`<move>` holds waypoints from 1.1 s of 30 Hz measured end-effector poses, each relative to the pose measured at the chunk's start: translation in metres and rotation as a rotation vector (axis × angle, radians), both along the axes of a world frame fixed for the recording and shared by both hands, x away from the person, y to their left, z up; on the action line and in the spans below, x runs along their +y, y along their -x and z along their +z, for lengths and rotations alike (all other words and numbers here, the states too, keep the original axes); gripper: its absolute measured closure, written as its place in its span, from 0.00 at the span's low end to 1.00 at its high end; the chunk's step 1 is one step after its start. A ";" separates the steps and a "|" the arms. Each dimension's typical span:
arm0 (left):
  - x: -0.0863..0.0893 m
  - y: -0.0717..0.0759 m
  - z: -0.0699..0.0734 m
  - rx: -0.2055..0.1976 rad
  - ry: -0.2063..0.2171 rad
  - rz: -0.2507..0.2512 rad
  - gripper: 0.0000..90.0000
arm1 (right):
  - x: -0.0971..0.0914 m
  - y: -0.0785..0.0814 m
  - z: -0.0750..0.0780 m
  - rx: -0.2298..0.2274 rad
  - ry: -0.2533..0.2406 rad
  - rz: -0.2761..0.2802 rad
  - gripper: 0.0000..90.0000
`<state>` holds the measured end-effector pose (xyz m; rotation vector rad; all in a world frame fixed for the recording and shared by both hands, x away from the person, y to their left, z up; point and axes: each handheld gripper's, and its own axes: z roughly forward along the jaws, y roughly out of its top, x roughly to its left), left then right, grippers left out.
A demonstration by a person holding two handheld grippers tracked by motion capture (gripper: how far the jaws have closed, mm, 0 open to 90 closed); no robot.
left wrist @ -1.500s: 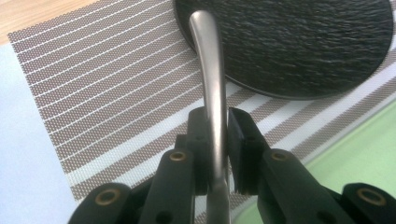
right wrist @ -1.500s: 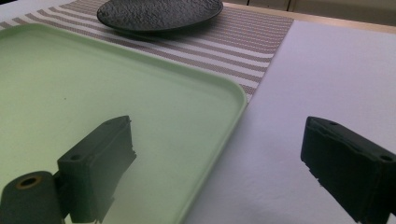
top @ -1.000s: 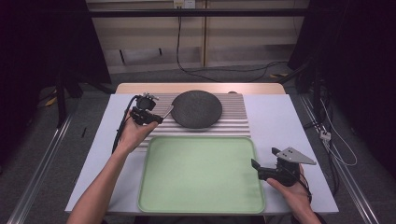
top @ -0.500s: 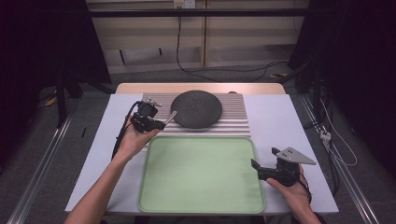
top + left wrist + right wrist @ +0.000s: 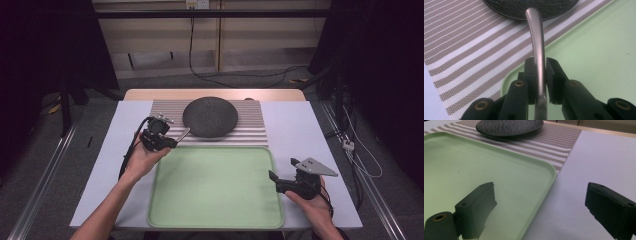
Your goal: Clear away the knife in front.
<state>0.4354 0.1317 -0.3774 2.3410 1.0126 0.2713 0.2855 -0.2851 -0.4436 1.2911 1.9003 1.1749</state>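
My left gripper (image 5: 169, 141) (image 5: 540, 67) is shut on a slim metal utensil handle (image 5: 535, 35) (image 5: 182, 134). The handle's free end points at the dark round plate (image 5: 210, 116) (image 5: 524, 7), and its other end is hidden under the jaws. This gripper hovers over the far left corner of the green tray (image 5: 215, 200) (image 5: 599, 45), at the edge of the striped placemat (image 5: 252, 127) (image 5: 461, 45). At the tray's near right edge my right gripper (image 5: 274, 177) (image 5: 541, 195) stands open with nothing between its jaws. In the right gripper view one jaw is over the tray (image 5: 474, 162) and the other over the table.
The plate (image 5: 509, 126) lies in the middle of the placemat (image 5: 554, 142) at the table's far side. Pale tabletop (image 5: 305, 130) (image 5: 599, 157) lies bare on both sides of the tray. Cables trail on the floor to the right of the table.
My left gripper has moved nearer and slightly right with the utensil, from over the placemat to the tray's far left corner. The right gripper has stayed put.
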 end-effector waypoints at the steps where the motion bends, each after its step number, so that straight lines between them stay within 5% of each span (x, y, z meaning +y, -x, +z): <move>1: -0.001 0.001 -0.001 0.003 0.004 -0.003 0.89 | 0.000 0.000 0.000 0.000 0.000 -0.001 0.10; 19: -0.020 0.022 -0.009 0.030 -0.040 -0.057 0.89 | 0.001 -0.001 -0.001 0.004 0.005 0.001 0.10; 33: -0.036 0.030 -0.031 0.089 -0.056 -0.079 0.89 | 0.001 -0.002 -0.001 0.006 0.008 0.001 0.10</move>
